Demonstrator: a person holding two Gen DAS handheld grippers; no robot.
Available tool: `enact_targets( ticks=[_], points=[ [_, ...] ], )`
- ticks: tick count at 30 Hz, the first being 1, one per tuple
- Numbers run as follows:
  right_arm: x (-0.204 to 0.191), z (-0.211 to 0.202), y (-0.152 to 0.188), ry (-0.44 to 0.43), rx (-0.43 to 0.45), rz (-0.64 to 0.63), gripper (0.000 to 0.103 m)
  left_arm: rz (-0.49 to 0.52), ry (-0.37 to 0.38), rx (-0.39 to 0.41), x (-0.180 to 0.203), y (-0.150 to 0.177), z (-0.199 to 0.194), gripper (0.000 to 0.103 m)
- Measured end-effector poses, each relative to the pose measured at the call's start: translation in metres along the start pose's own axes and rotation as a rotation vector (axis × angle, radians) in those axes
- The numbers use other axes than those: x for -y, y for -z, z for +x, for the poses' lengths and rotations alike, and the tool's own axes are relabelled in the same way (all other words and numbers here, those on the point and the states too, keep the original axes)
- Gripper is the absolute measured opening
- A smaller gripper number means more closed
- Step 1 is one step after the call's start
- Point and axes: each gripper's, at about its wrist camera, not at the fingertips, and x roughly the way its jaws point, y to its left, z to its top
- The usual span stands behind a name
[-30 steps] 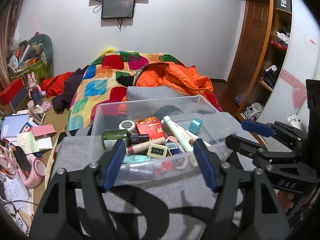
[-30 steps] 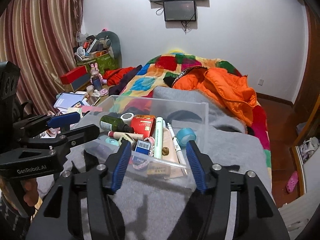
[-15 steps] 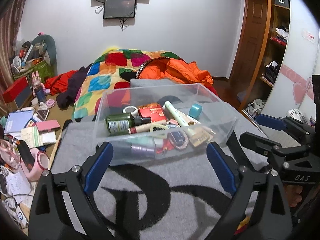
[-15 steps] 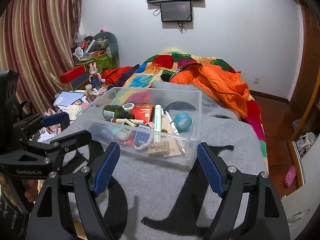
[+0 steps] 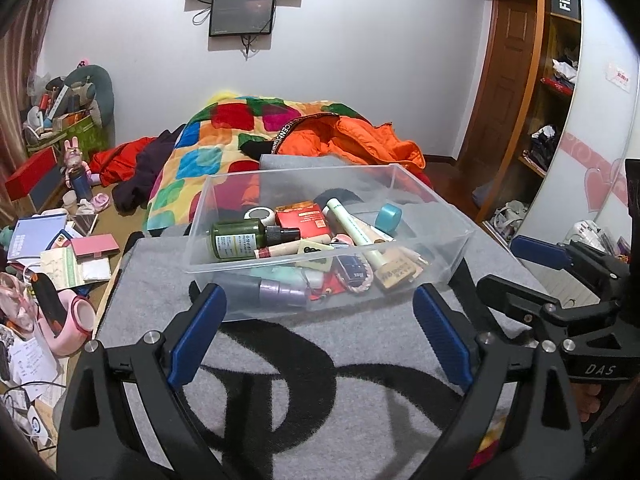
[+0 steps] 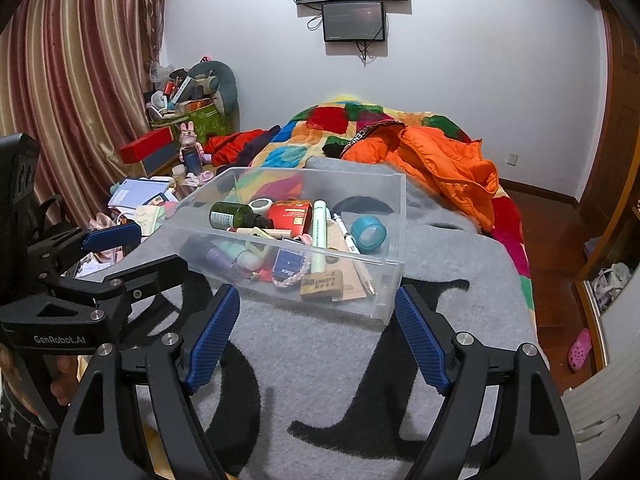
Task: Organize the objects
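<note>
Ahead, a bed (image 5: 240,128) is lying under a patchwork quilt, with a grey blanket (image 5: 320,380) spreading across its near end and passing beneath both claws. An orange jacket (image 6: 440,160) is bunching on the quilt, well beyond the claws. A clear plastic bin (image 5: 440,240) is sitting on the blanket just past the fingertips of both claws, touched by neither. The left claw (image 5: 318,336) is standing wide apart with nothing between its blue pads, its jaws having just been opening. The right claw (image 6: 316,336) is likewise gaping and gripping nothing, also just opened; it is showing off to the right side of the left claw. Inside the bin, a dark green bottle (image 5: 236,240) is lying toward the left, a red box (image 5: 304,220) behind the middle, a pale green tube (image 6: 319,236) running lengthwise, and a teal tape roll (image 6: 369,234) leaning toward the right wall.
</note>
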Motion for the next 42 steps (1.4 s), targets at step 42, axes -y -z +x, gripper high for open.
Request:
enact_targets(
  ticks=[42],
  points=[
    [-0.0060,0.0016,0.0012,-0.011,-0.005,0.004,0.079,-0.011,0.005,0.002,-0.0019,0.0005,-0.0047,0.095]
  ],
)
